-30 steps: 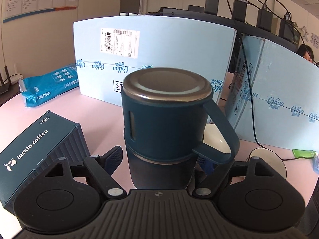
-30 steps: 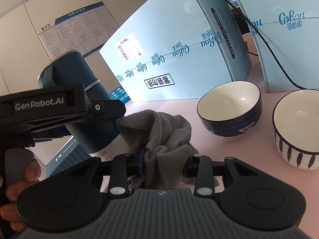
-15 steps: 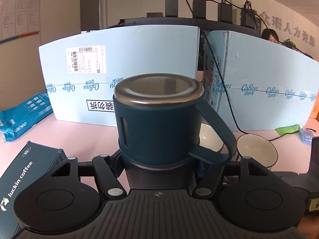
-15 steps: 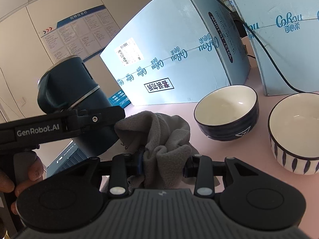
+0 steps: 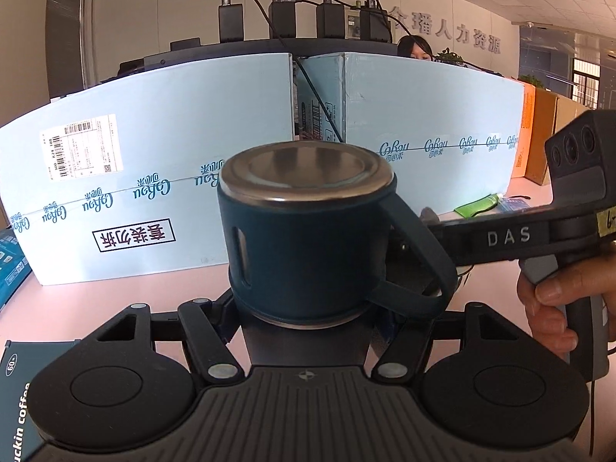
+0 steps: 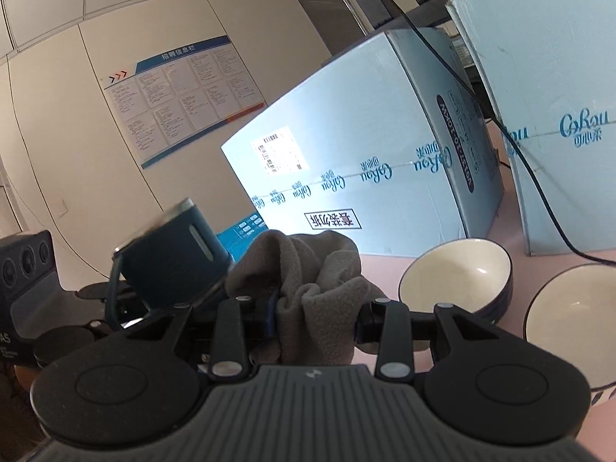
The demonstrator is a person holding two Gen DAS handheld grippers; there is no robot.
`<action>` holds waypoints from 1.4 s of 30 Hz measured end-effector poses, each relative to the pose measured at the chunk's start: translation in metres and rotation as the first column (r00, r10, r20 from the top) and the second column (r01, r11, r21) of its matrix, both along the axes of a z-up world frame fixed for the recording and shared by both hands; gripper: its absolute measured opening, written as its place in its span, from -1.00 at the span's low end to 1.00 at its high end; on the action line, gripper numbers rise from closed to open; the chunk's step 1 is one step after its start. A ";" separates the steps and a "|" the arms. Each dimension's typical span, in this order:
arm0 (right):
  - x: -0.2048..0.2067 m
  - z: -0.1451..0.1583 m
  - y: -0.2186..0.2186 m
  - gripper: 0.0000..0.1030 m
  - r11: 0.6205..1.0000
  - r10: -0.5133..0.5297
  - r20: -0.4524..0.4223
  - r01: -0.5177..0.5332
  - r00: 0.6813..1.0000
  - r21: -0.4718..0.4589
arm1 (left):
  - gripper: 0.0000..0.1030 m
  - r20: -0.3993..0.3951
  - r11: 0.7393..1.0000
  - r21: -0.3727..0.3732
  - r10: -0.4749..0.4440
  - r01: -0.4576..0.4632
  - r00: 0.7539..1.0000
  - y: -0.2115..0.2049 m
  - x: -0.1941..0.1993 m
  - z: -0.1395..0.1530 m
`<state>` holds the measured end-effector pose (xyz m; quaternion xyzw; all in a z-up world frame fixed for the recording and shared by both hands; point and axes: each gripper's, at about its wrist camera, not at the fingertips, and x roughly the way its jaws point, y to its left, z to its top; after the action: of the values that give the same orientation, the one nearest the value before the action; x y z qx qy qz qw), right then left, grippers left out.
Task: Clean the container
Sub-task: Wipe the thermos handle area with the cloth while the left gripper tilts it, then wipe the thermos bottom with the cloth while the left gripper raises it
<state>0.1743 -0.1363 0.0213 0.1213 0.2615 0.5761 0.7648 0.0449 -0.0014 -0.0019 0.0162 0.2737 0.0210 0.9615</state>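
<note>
A dark blue insulated container (image 5: 308, 246) with a steel lid sits clenched between the jaws of the left gripper (image 5: 308, 308), held above the pink table (image 5: 115, 285); its loop strap (image 5: 419, 254) hangs off the side at 3 o'clock in the left wrist view. In the right wrist view the same container appears tilted at 9 o'clock, lid end leaning up and to the left. The right gripper (image 6: 315, 315) is clamped on a bunched grey cloth (image 6: 308, 288), whose folds rise just beside the container's base; whether cloth and container touch cannot be told. The person's right hand (image 5: 558, 300) grips the right tool's handle at 3 o'clock of the left wrist view. On the table at 3 o'clock of the right wrist view stand two bowls with cream interiors, a dark bowl (image 6: 458, 277) and a striped bowl (image 6: 573, 308), close together. Pale blue cartons (image 5: 154, 177) wall off the table at 12 o'clock, and a dark coffee box (image 5: 19, 404) lies at 8 o'clock.
</note>
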 end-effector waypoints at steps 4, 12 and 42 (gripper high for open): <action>0.003 0.021 -0.005 -0.25 0.996 0.008 0.006 -0.009 1.000 0.085 | 0.20 0.001 1.000 -0.006 -0.001 0.001 1.000 0.004 0.001 0.000; 0.010 0.008 0.002 -0.32 0.995 0.022 -0.100 -0.012 0.995 0.096 | 0.20 0.001 1.000 0.004 0.000 0.000 1.000 0.005 -0.001 0.000; 0.004 -0.002 0.006 -0.46 0.997 0.075 -0.121 -0.070 0.990 0.043 | 0.21 -0.016 0.998 0.030 -0.048 0.048 0.999 0.007 -0.004 0.006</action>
<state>0.1783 -0.1298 0.0195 0.1616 0.3009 0.6002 0.7233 0.0411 0.0061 0.0043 0.0376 0.2800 0.0020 0.9593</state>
